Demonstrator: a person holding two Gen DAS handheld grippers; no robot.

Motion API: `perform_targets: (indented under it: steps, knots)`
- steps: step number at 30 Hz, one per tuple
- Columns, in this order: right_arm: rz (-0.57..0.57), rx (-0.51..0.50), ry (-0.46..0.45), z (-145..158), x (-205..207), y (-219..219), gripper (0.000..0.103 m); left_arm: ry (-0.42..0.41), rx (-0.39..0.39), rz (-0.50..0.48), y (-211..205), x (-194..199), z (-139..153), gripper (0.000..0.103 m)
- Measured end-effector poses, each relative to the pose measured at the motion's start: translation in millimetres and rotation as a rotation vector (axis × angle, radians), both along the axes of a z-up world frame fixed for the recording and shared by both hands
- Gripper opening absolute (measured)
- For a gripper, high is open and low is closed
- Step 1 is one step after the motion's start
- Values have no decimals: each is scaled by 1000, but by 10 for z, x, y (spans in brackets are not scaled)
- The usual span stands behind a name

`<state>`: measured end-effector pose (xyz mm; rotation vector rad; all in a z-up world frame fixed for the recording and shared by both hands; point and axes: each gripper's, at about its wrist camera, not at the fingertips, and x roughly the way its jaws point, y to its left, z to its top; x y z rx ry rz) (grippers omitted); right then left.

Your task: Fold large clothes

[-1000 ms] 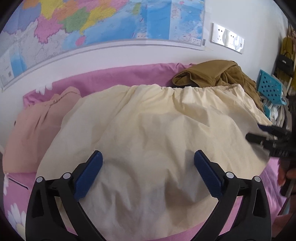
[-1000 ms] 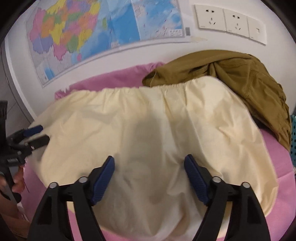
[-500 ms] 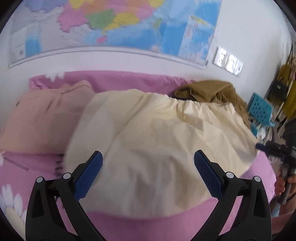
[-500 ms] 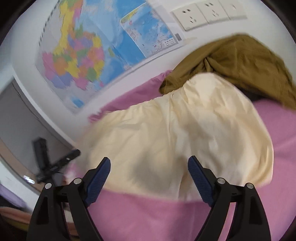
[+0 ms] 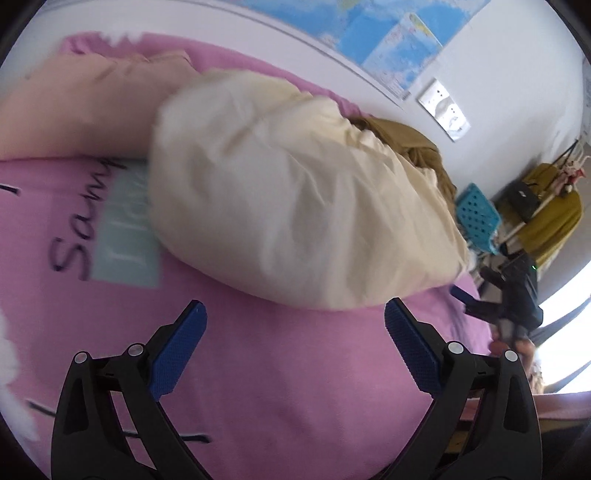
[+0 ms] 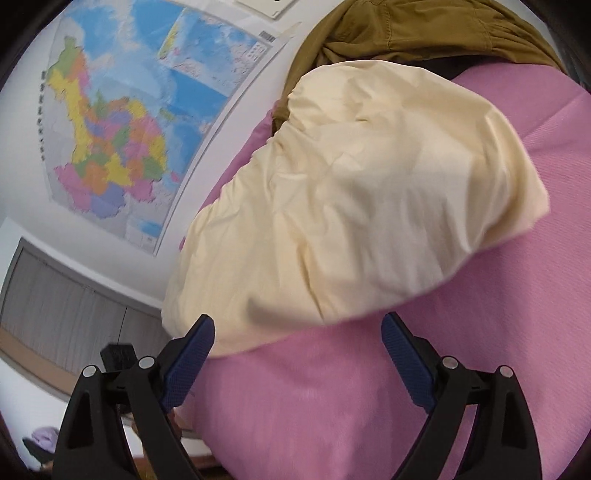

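1 pink bedsheet [image 5: 295, 369] covers the bed and fills the lower half of both views, with dark script and a pale blue printed patch near the left of the left wrist view. On it lies the cream garment [image 5: 295, 192] [image 6: 351, 206], spread in a rumpled, rounded shape, its far end toward the wall. A peach garment [image 5: 85, 107] lies just beside its left edge, and an olive-brown garment [image 6: 424, 33] is bunched at its far end. A map [image 6: 129, 110] hangs on the wall. The left gripper [image 5: 295, 354] hovers over bare sheet, jaws wide apart and empty. The right gripper [image 6: 297, 358] has jaws opening wide, nothing pressed between them; the cream hem lies just ahead.
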<state>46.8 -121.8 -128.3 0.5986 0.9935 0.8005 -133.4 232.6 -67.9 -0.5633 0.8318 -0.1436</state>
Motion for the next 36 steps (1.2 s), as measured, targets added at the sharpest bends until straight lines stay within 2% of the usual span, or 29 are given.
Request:
perform_targets:
  steps: [5,8,13,20,28,31,32,33,34,36]
  knots:
    - [-99,-4,27,-29,171,138,95,22,-95,-35,-97,246,-174,95]
    - [-166,5,29,-18,257,178,96,12,-110,-20,-80,357,-178,95]
    - [-257,-11,20,-19,359,250,98,8,-216,26,53,480,-218,95]
    - [-285,-72,-18,-32,479,418,98,13,-244,92,120,607,-208,95]
    - [-300,-98,-75,-33,525,506,99,24,-270,117,163,731,-202,95]
    - [-289,-112,-92,-38,531,533,98,35,-256,115,157,759,-195,88]
    - [-275,-109,-98,-41,537,536,90,38,-251,114,158,763,-195,84]
    - [-272,-111,-96,-53,539,528,71,46,-243,112,154,771,-193,81]
    - [-249,-85,-80,-85,557,506,67,56,-232,109,137,784,-188,77]
    - [-216,-39,-61,-117,576,473,51,72,-205,104,121,791,-179,73]
